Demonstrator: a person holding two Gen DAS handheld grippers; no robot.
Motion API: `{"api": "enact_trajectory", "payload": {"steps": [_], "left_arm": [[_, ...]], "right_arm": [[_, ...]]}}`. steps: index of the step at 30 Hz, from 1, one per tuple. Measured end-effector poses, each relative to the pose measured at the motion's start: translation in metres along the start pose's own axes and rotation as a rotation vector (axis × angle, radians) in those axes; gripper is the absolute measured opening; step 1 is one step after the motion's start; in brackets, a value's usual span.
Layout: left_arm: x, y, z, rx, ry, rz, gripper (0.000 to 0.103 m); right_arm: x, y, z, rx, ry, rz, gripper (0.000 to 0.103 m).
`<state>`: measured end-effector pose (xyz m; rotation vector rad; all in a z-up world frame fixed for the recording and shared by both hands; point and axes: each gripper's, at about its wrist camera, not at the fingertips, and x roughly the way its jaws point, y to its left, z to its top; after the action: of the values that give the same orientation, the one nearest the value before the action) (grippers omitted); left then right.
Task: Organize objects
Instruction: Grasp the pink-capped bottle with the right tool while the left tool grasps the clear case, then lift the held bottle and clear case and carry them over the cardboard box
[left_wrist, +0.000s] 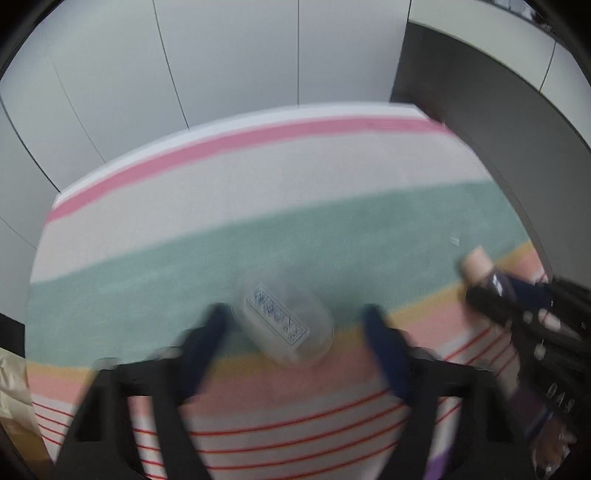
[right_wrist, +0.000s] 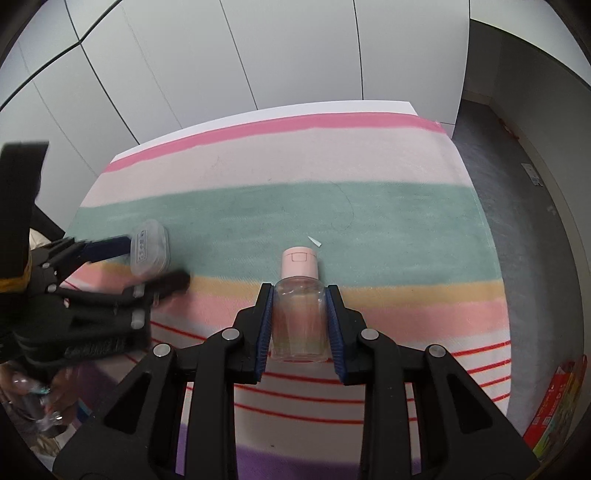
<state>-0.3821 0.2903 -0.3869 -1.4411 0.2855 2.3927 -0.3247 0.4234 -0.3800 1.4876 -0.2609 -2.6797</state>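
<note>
My right gripper (right_wrist: 299, 295) is shut on a clear small bottle (right_wrist: 299, 321) with a pink cap (right_wrist: 299, 263), held over the striped cloth; it also shows at the right of the left wrist view (left_wrist: 491, 280). A clear plastic box with a blue label (left_wrist: 282, 319) lies between the spread fingers of my left gripper (left_wrist: 293, 314), which is open around it; the view is blurred. In the right wrist view the box (right_wrist: 149, 251) sits between the left gripper's fingers (right_wrist: 110, 248) at the left.
The table is covered by a striped cloth (right_wrist: 295, 206) in pink, green, yellow and red. A small white scrap (right_wrist: 315, 242) lies on the green stripe. White cabinet doors stand behind. A colourful box (right_wrist: 554, 406) lies on the grey floor at the right.
</note>
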Motion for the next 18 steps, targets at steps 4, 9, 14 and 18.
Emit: {"api": "enact_trajectory", "payload": {"steps": [4,9,14,18], "left_arm": [[-0.005,-0.004,0.003,-0.005,0.029,-0.009,0.050],[-0.016,0.007,-0.005,-0.053,0.044,0.050,0.050],[-0.038,0.026,-0.003,-0.100,0.026,0.112,0.050],[-0.061,0.038,0.007,-0.156,0.024,0.109,0.050]], "right_arm": [[-0.005,-0.003,-0.002,-0.035,0.013,-0.028,0.028],[-0.008,0.003,0.002,-0.042,0.023,-0.060,0.028],[-0.023,0.013,0.010,-0.035,0.031,-0.096,0.028],[-0.042,0.024,0.020,-0.044,0.029,-0.129,0.028]]}}
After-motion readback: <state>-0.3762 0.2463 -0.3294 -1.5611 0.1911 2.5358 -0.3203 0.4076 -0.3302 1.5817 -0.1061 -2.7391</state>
